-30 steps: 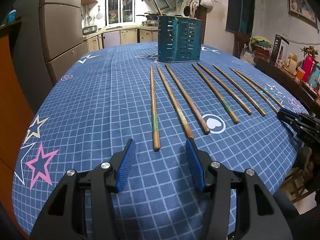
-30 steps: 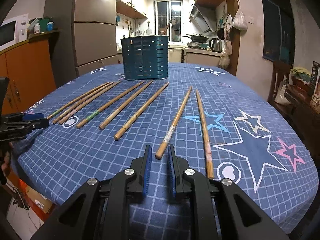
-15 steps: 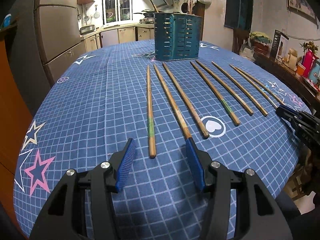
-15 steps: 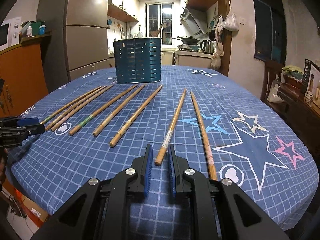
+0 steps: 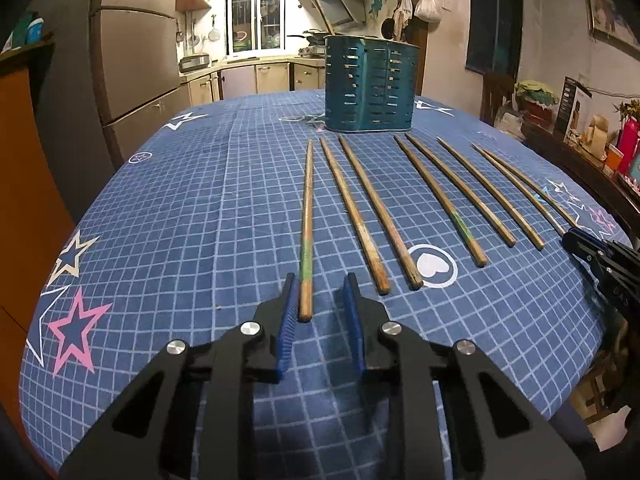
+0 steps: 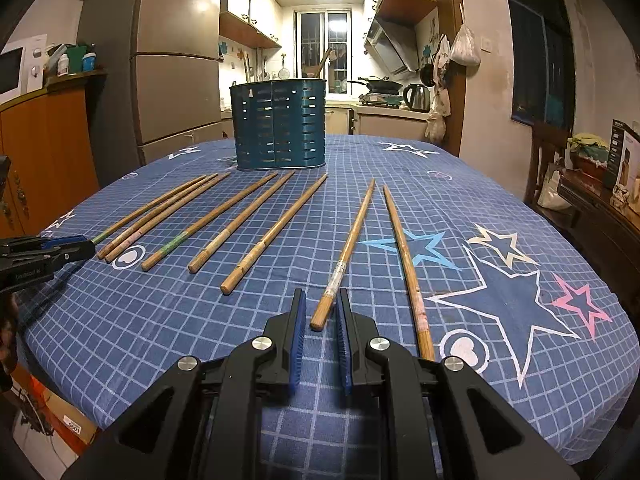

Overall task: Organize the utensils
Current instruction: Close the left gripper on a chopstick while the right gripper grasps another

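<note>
Several wooden chopsticks lie side by side on the blue grid tablecloth (image 5: 180,240), pointing at a teal slotted utensil holder (image 5: 370,84) at the far side, also in the right wrist view (image 6: 279,126). My left gripper (image 5: 320,300) is open, its jaws narrowed around the near end of the leftmost chopstick (image 5: 307,224), which has a green band and rests on the cloth. My right gripper (image 6: 321,312) is open a little, its jaws either side of the near end of a chopstick (image 6: 348,248) with a clear-taped section.
Another chopstick (image 6: 406,264) lies just right of the right gripper. The right gripper shows at the left view's right edge (image 5: 592,252); the left gripper shows at the right view's left edge (image 6: 44,252). A fridge (image 6: 172,92) and side cabinet (image 5: 580,168) flank the table.
The left gripper's jaws have narrowed and moved forward around the end of the green-banded chopstick. The right gripper has moved forward so the taped chopstick's end lies between its jaws.
</note>
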